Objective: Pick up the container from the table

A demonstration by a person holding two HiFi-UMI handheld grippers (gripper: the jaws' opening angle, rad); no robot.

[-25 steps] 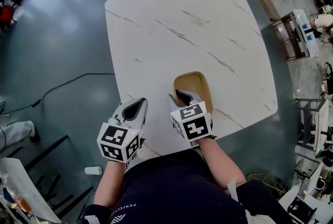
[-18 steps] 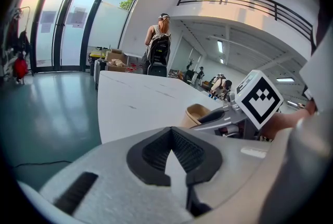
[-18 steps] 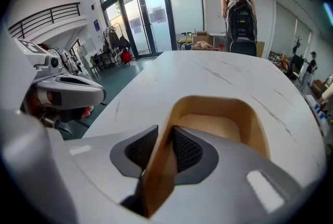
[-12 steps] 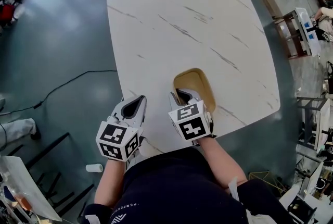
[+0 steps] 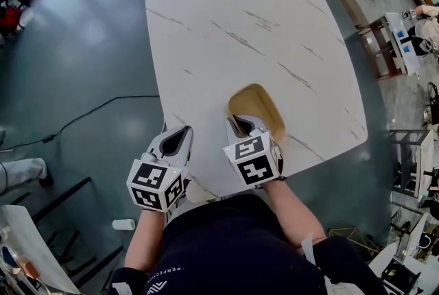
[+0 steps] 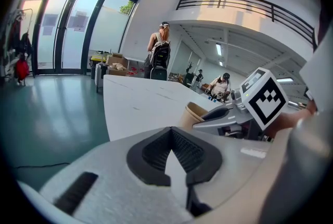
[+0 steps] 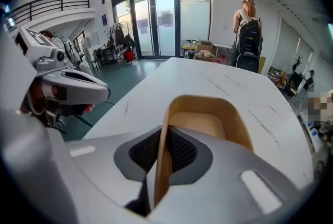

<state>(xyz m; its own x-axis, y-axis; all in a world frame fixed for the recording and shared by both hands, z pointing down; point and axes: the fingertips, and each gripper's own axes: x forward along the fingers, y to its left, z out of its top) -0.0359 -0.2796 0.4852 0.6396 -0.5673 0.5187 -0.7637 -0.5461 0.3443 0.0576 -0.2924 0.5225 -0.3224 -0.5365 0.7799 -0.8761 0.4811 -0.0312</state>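
Note:
A tan paper container (image 5: 263, 106) stands on the white marble table (image 5: 233, 26), near its front edge. My right gripper (image 5: 237, 126) reaches over the container's near wall. In the right gripper view its jaws are closing, and the pads of the right gripper (image 7: 162, 152) pinch that thin wall of the container (image 7: 208, 121) between them, one inside and one outside. My left gripper (image 5: 180, 134) hovers at the table's near left edge, shut and empty. From the left gripper view, the left gripper (image 6: 174, 154) has the container (image 6: 193, 113) off to its right.
A black cable (image 5: 89, 112) runs over the grey floor left of the table, and a small white cylinder (image 5: 123, 223) lies by my left arm. Shelving and clutter (image 5: 405, 46) line the right side. A person with a backpack (image 7: 248, 35) stands beyond the table's far end.
The right gripper's jaws have narrowed onto the container's near wall. Both grippers stay in about the same place.

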